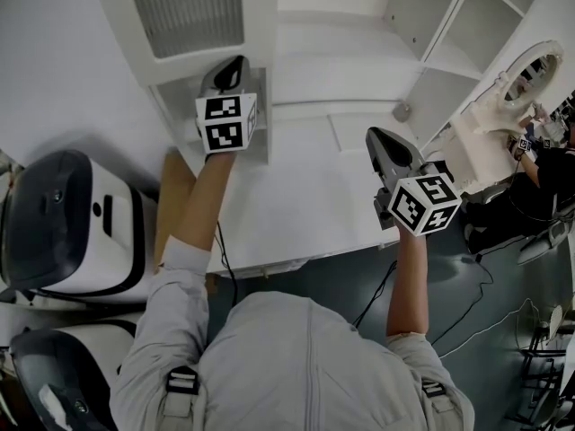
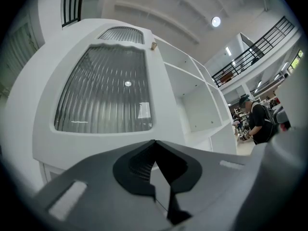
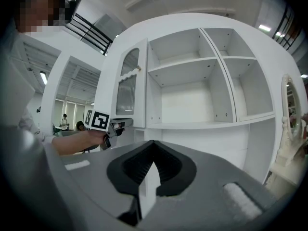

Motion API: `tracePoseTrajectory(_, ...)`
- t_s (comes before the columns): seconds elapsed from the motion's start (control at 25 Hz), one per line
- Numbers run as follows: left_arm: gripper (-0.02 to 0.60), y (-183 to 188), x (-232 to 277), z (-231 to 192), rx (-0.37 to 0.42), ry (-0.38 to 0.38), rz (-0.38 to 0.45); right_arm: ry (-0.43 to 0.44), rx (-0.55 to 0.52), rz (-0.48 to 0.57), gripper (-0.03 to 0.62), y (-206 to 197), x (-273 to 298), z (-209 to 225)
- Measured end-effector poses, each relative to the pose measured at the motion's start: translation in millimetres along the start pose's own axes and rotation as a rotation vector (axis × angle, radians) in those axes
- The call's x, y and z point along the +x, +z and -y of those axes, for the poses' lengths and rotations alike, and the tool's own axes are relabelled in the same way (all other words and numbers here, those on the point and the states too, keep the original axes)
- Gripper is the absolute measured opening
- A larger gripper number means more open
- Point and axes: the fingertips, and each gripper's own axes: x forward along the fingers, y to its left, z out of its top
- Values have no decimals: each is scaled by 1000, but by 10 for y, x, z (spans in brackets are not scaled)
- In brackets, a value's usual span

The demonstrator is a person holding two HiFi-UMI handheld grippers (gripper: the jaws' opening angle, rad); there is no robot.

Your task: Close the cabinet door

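Cabinet door [image 1: 184, 21] stands open, swung well out from the white cabinet [image 3: 187, 81]. It has a ribbed glass panel in a white frame. From the right gripper view it shows nearly edge-on at the left side of the open shelves.

Left gripper [image 1: 236, 64] is held out level, its nose at the door's lower rail. Its jaws are pressed together tip to tip with nothing between them (checked in the left gripper view, where the door's panel fills the space just beyond the tips). I cannot tell whether the nose touches the rail.

Right gripper [image 1: 377, 136] is off to the right, well apart from the door and facing the shelves. Its jaws are also closed and empty.

The worktop [image 1: 305, 196] under both arms is white. A white-and-black machine [image 1: 76, 223] sits at the person's left. A bystander [image 2: 260, 124] is in the background.
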Motion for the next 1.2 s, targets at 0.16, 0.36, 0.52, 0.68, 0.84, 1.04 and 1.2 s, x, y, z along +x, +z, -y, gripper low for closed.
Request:
tracePoseTrajectory(0.16,9,-4,74,-24,-9,-5,-3,-12,7,5,2,5,28,53)
tracePoseTrajectory(0.36,8,-24,141,-49,-18,4,5,-16,12,5,2,-15,67,78)
tracePoseTrajectory(0.52,11,-27,146,-62,-5,5,10,-24,15,4,2,-17,60,97)
tracePoseTrajectory(0.68,8,-25,146,-65,-16,-4,-3,-23,10,8,2,-1,35,77)
tracePoseTrajectory(0.84,21,-21,140,-36,-43,-40,-27,-23,7,12,2,26,-27,54)
tracePoseTrajectory(1.04,40,34,-18,-7,-67,-36,2,-16,4,21,2,61,-121,14)
tracePoseTrajectory(1.2,40,28,-226,-1,-60,-43,-4,6,3,32,2,102,-151,-66)
